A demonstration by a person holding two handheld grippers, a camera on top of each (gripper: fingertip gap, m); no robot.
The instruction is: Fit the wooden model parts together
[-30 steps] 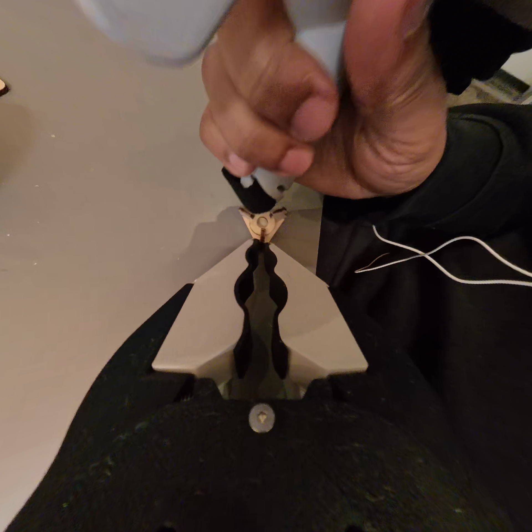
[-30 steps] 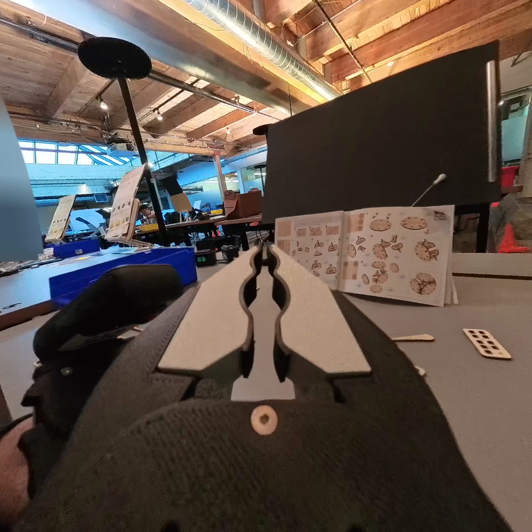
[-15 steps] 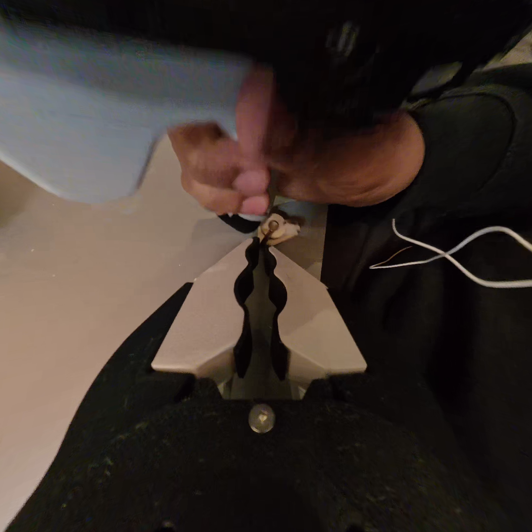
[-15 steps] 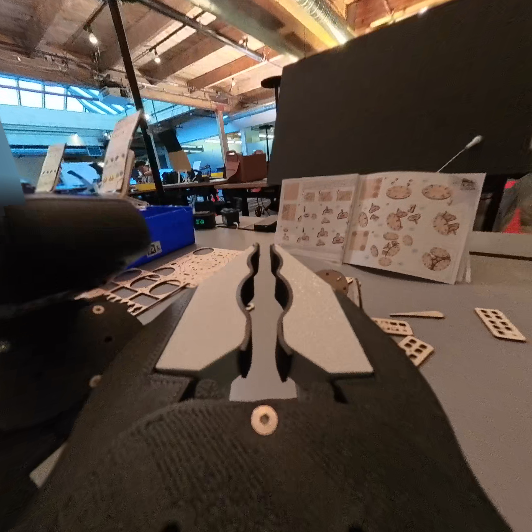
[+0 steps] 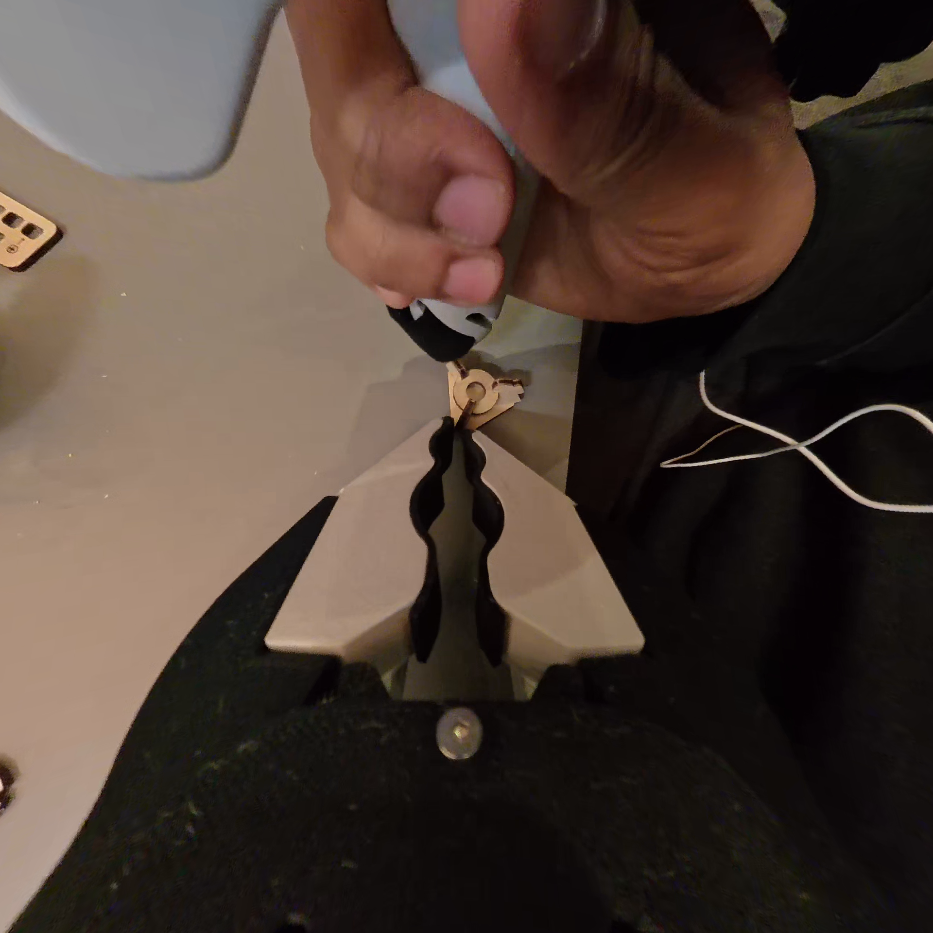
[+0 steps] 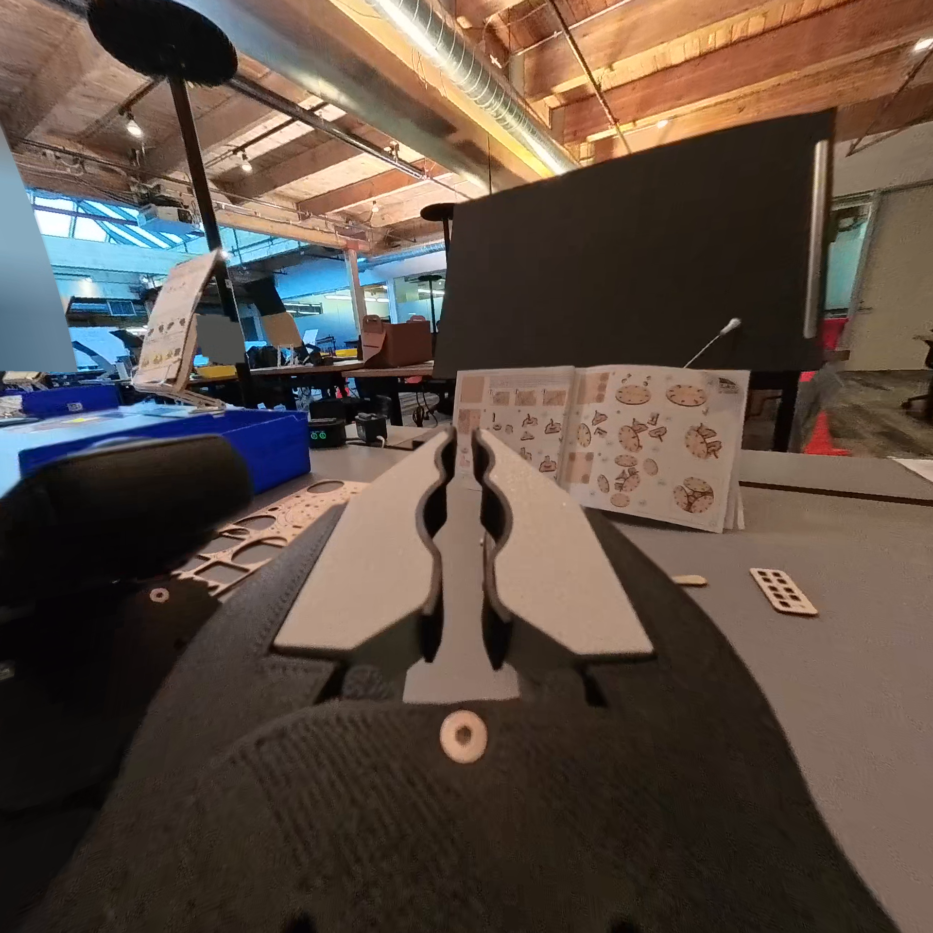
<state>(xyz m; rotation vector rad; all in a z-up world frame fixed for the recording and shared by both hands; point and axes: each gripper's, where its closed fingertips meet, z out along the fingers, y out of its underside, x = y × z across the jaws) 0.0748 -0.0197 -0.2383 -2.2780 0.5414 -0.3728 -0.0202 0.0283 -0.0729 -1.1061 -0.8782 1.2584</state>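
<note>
Up close in the left wrist view, a hand point(image 5: 530, 166) wrapped round a pale grey handle point(image 5: 469, 91) fills the far side and hides the table beyond. That handle's black tip point(image 5: 434, 335) hangs just above a small wooden piece point(image 5: 477, 393). A perforated wooden strip point(image 5: 20, 232) lies at the far left on the grey table point(image 5: 176, 378), and a white cord point(image 5: 808, 444) crosses dark clothing on the right. The left gripper point(image 5: 460, 423) is closed on the near corner of the wooden piece, which sits at its fingertips near the table's right edge. The piece is pale, triangular, with a ring and round hole in the middle and dark-edged slots running to its corners.

Next, the right wrist view looks low across the table point(image 6: 833, 681). An open booklet point(image 6: 606, 439) of diagrams stands beyond the fingertips, before a black panel point(image 6: 631, 242). A blue bin point(image 6: 166, 439) and a wooden sheet point(image 6: 262, 525) with cut-outs lie to the left; a perforated strip point(image 6: 782, 590) and a small sliver point(image 6: 689, 580) lie to the right. The right gripper point(image 6: 464, 434) shows a narrow slit between its fingers, nothing in it. The wooden piece is not seen here.
</note>
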